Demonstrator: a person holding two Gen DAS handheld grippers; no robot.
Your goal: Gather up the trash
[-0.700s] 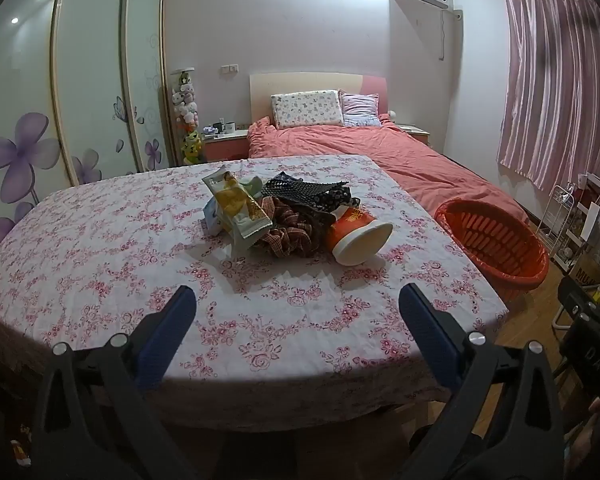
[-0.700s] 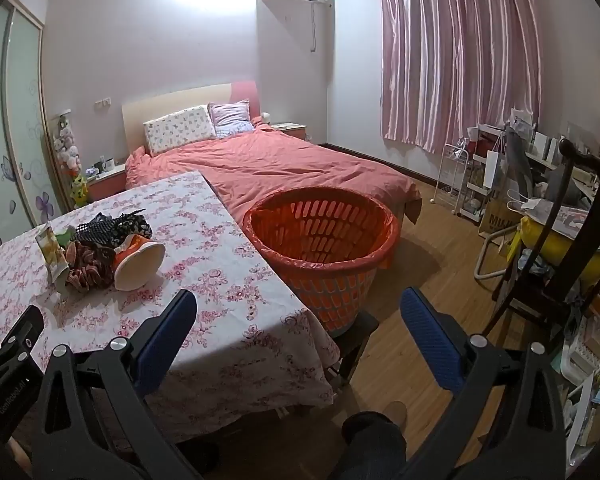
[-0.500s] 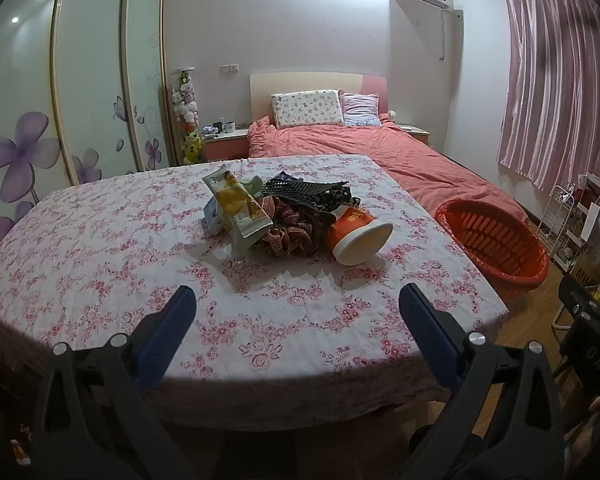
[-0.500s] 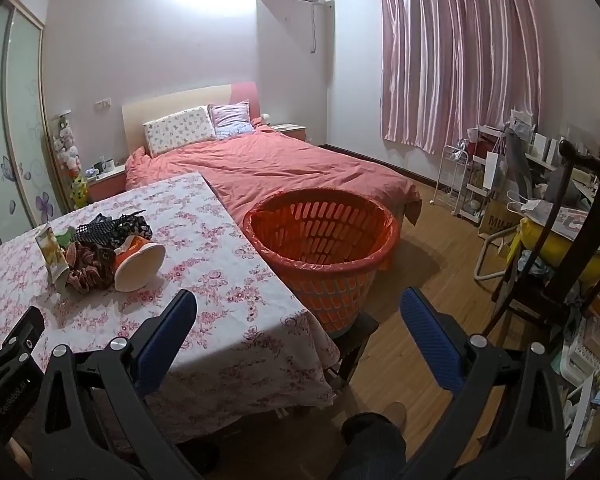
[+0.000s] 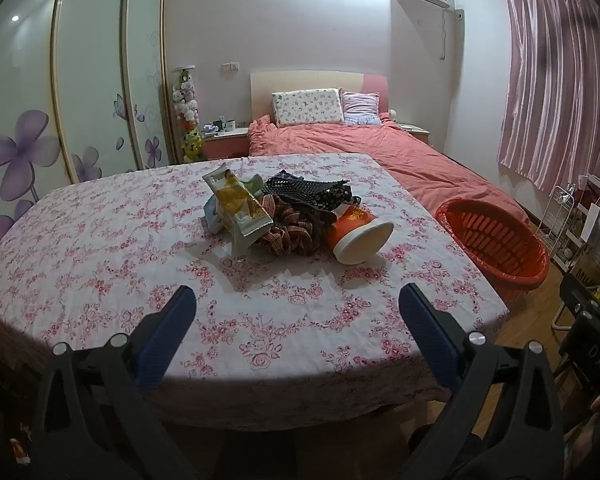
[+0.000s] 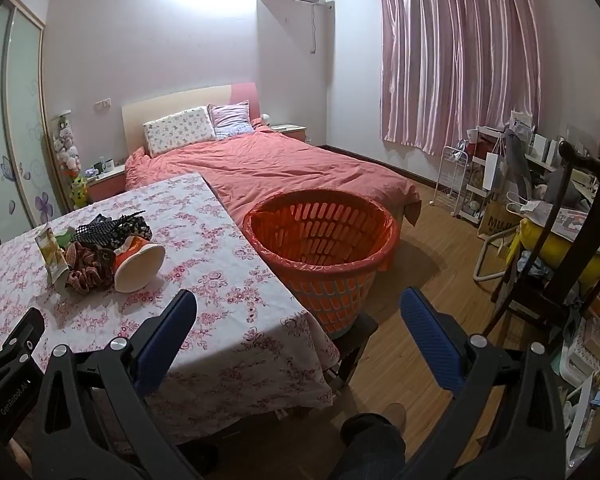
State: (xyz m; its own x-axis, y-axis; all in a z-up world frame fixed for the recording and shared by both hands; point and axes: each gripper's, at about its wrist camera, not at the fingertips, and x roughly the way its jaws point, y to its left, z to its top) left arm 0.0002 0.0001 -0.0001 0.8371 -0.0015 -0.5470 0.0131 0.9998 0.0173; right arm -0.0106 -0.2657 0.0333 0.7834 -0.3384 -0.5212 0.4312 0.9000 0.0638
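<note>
Trash lies in a small heap near the middle of the table (image 5: 100,248), on a pink-flowered cloth: a yellow snack bag (image 5: 240,204) leaning at the left of the heap, a checked cloth (image 5: 292,232) bunched beside it, a dark dotted cloth (image 5: 308,190) behind, and an orange cup (image 5: 358,232) tipped on its side at the right, its white bottom facing the camera. The pieces touch one another.

Both tools hang over the near edge of the table, well apart from the heap. The left gripper (image 5: 296,312) has its blue fingers (image 5: 166,334) spread wide with nothing between them, only tablecloth beyond. The right gripper (image 6: 298,312) is likewise spread wide and holds nothing; it looks past the table's corner toward the basket (image 6: 320,248).

That basket is orange and slatted, lined with a red bag, and stands just beside the table's right edge, between the table and the bed (image 6: 292,160). In the right wrist view the heap sits at the left, the cup (image 6: 138,260) nearest the basket. A pink curtain (image 6: 460,60) hangs on the far wall, and a dark chair (image 6: 572,240) stands at the right.
</note>
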